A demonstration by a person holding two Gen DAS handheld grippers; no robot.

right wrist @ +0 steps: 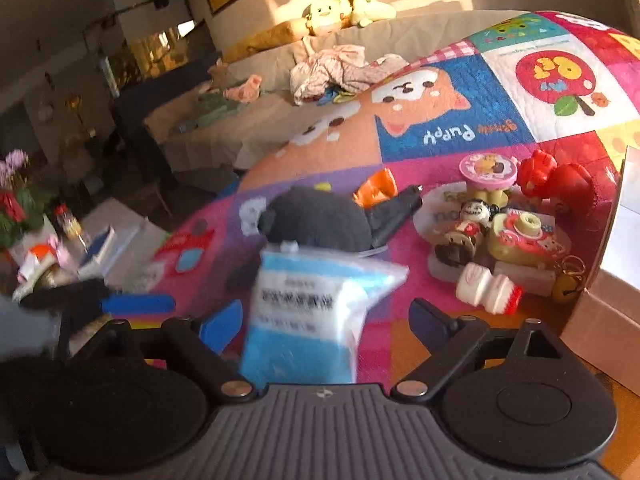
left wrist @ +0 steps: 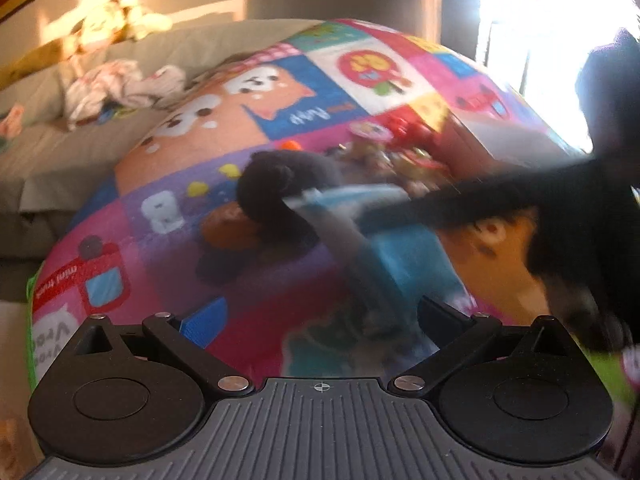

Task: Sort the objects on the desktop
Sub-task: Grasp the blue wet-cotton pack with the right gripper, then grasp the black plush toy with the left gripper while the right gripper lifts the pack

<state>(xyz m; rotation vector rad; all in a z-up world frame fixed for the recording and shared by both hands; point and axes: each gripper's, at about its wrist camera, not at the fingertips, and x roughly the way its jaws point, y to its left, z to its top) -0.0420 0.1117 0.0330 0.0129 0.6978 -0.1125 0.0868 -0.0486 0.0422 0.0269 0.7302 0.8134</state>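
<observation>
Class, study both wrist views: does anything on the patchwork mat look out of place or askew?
Yes. A blue-and-white plastic packet stands tilted between the open right gripper's fingers, apart from the toy cluster by the cardboard box. A white bottle toy lies on its side.

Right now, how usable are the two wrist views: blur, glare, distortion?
Left wrist: heavy motion blur on the blue-and-white plastic packet and small toys; blown-out window glare top right. Right wrist: sharper, the toy cluster is readable, but the packet's print is smeared; warm sun patches on the far wall. Both: fisheye bulges the colourful patchwork cartoon quilt.
</observation>
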